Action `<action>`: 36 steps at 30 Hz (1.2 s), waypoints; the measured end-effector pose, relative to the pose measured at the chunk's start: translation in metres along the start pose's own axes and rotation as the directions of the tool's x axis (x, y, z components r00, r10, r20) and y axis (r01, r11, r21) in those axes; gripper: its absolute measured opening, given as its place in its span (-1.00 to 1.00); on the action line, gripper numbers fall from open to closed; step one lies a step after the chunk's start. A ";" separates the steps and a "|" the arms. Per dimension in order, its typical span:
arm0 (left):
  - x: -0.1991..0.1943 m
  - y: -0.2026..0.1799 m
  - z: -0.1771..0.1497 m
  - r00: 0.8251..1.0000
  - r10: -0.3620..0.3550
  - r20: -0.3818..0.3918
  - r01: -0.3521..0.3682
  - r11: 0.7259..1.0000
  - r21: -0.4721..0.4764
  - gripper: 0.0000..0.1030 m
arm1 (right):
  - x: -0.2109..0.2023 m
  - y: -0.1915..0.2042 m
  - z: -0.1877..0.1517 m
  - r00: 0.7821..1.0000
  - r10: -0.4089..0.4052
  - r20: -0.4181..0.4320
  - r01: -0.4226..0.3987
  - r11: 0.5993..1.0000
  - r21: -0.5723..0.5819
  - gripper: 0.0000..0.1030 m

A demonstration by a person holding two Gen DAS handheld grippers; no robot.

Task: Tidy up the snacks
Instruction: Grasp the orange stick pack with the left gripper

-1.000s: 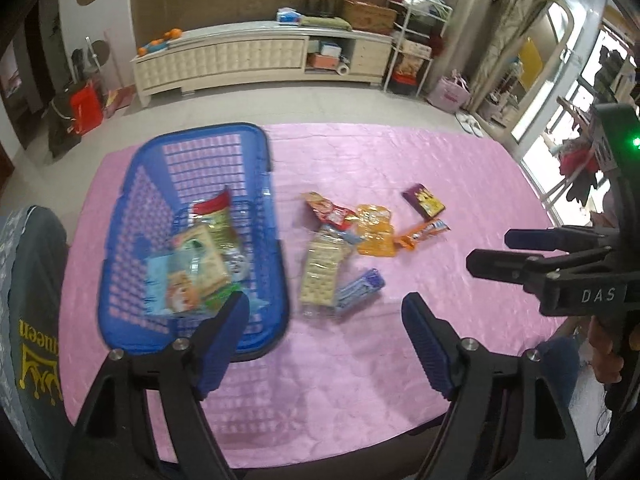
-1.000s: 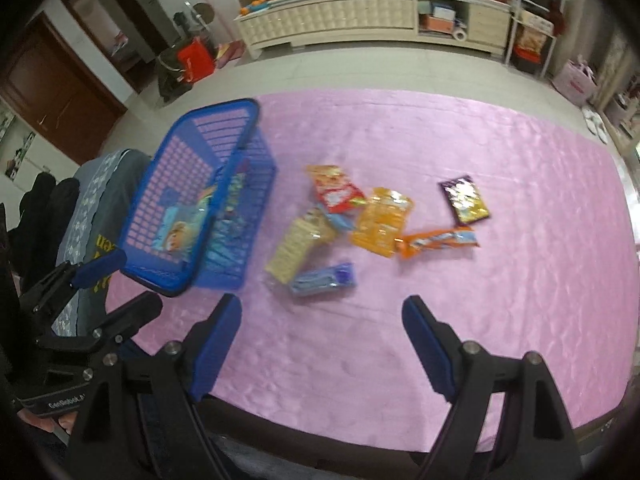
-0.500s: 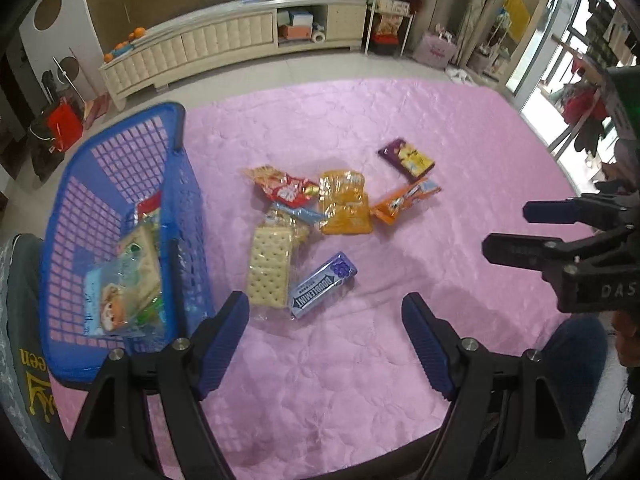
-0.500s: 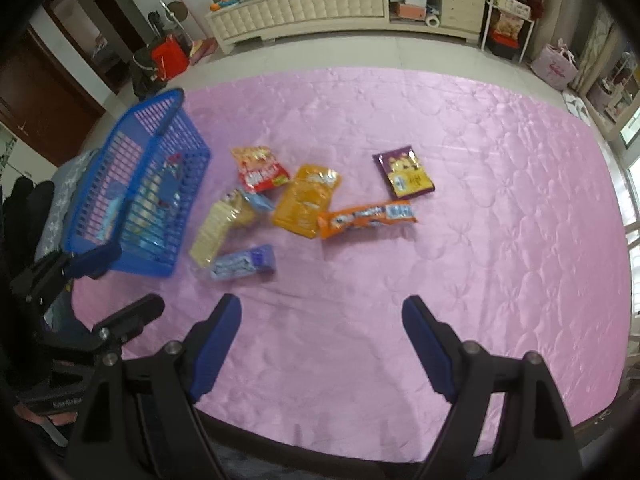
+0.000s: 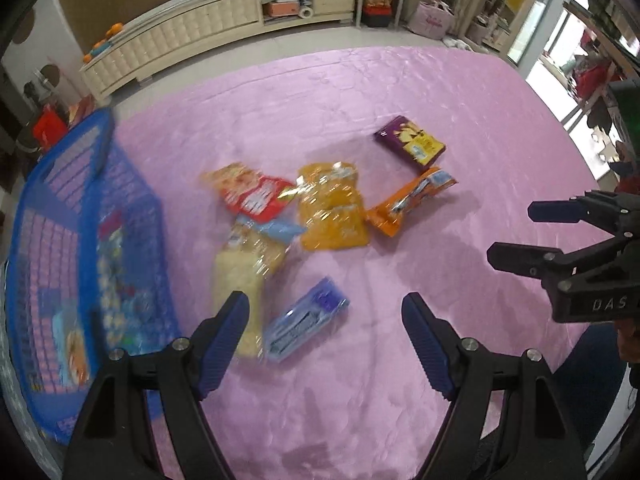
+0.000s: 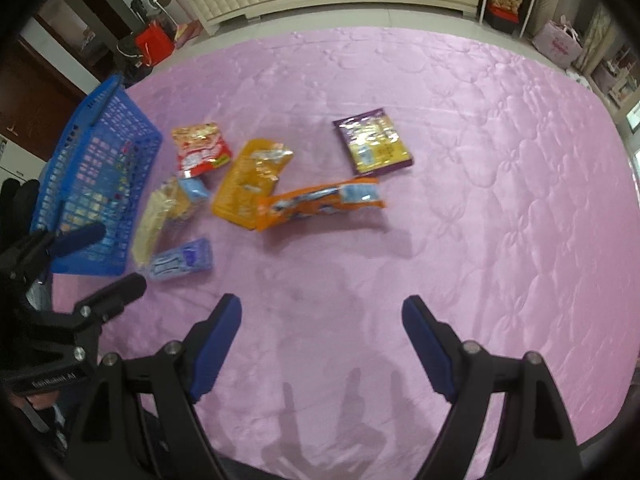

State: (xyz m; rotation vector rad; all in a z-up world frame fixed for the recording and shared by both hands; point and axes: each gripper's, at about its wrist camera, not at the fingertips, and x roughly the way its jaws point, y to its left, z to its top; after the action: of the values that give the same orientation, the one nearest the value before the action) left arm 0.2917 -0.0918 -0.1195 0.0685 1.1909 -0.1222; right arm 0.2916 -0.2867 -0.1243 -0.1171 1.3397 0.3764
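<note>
Several snack packs lie on the pink cloth: a blue bar pack, a pale cracker pack, a red bag, a yellow bag, an orange pack and a purple pack. A blue basket at the left holds several packs. My left gripper is open just above the blue bar pack. My right gripper is open over bare cloth, nearer than the orange pack.
The pink cloth covers the whole table, with bare room to the right. A long cream cabinet stands across the floor behind. A chair back is at the lower left beside the basket.
Both grippers have sunk toward the cloth and shifted right. The basket has slid to the left edge of both views and the loose snacks now sit larger and nearer.
</note>
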 end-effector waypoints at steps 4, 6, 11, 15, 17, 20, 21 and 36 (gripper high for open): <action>0.014 -0.021 0.020 1.000 -0.006 -0.008 0.007 0.998 0.069 0.49 | 0.002 -0.016 0.004 1.000 -0.023 0.006 0.024 1.000 -0.013 0.67; 0.023 -0.031 0.030 1.000 -0.007 -0.017 0.009 0.996 0.088 0.49 | 0.004 -0.025 0.005 1.000 -0.029 0.008 0.029 1.000 -0.011 0.67; 0.047 -0.053 0.053 1.000 0.000 -0.024 0.003 0.989 0.150 0.49 | 0.013 -0.050 0.005 1.000 -0.025 0.003 0.025 1.000 -0.002 0.67; 0.063 -0.066 0.065 1.000 0.006 -0.018 -0.002 0.977 0.214 0.49 | 0.019 -0.071 0.006 1.000 -0.019 -0.001 0.019 0.999 0.028 0.67; 0.071 -0.074 0.069 1.000 0.006 -0.015 -0.002 0.969 0.247 0.49 | 0.020 -0.080 0.006 1.000 -0.008 0.006 0.008 0.999 0.050 0.67; 0.079 -0.085 0.070 1.000 0.003 -0.012 0.001 0.956 0.292 0.46 | 0.020 -0.089 0.005 1.000 0.000 0.012 0.000 0.998 0.065 0.67; 0.082 -0.089 0.070 1.000 0.012 -0.011 -0.008 0.951 0.311 0.45 | 0.019 -0.093 0.004 1.000 0.000 0.015 -0.001 0.998 0.070 0.67; 0.092 -0.082 0.055 0.998 -0.034 -0.055 0.049 0.952 0.304 -0.68 | 0.012 -0.100 0.003 0.999 -0.018 0.043 0.014 0.994 0.108 0.67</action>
State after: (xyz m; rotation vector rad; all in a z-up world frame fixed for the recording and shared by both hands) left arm 0.3655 -0.1849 -0.1840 0.3197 1.2156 -0.3434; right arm 0.3297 -0.3770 -0.1484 -0.0296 1.3118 0.2913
